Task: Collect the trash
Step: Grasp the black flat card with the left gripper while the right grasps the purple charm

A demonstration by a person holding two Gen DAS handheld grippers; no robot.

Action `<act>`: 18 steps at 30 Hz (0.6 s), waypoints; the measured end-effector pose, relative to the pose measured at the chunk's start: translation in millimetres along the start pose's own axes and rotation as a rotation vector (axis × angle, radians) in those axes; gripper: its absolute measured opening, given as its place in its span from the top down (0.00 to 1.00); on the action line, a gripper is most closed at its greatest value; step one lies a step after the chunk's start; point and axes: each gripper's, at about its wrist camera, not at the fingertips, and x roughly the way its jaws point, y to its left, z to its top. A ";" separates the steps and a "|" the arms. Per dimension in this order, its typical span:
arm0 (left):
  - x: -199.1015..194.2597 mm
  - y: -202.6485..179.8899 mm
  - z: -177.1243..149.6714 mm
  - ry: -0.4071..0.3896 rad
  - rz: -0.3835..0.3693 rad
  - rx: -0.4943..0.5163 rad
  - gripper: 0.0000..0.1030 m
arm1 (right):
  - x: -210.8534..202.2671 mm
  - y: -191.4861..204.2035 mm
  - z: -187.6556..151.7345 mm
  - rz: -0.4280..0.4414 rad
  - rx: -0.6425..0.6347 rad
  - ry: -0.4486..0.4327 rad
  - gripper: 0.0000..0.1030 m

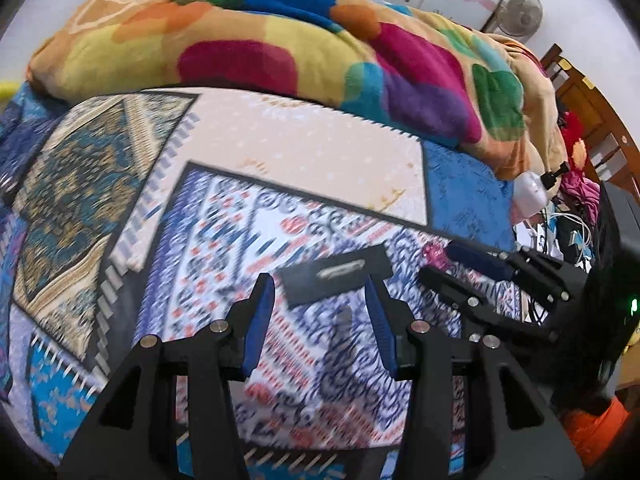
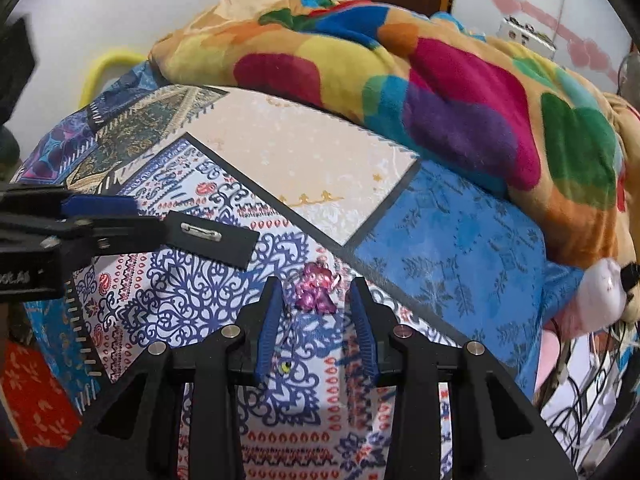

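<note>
- Trash: your pink wrapper (image 2: 314,288) and black card (image 1: 335,276) lie on the patchwork bedsheet (image 1: 304,148), colourful blanket (image 1: 280,40) heaped behind.
- Your left gripper (image 1: 320,304) and right gripper (image 2: 316,316) both gape, gripping nothing.

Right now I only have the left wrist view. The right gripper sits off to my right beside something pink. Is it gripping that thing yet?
Observer: No. The pink shiny item lies on the bedspread between the right gripper fingers, and both pads are clear of it.
Operator: Is anything attached to it?
Observer: What looks like a thin thread trails from it back between the fingers, towards a small yellow bead.
</note>
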 end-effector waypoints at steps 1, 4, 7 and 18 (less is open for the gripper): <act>3.7 -3.4 2.5 0.003 0.005 0.013 0.55 | -1.1 -0.7 -0.9 -0.002 -0.005 -0.007 0.81; 15.3 -11.7 9.3 0.010 0.026 0.048 0.54 | -1.9 -8.0 -1.4 0.029 0.024 -0.015 0.81; 22.2 -16.6 14.4 0.003 0.017 0.060 0.49 | -4.6 -14.4 -4.1 0.066 0.063 -0.006 0.82; 14.8 -32.1 -6.9 0.077 -0.047 0.145 0.48 | -24.3 -28.0 -16.3 0.080 0.124 -0.001 0.82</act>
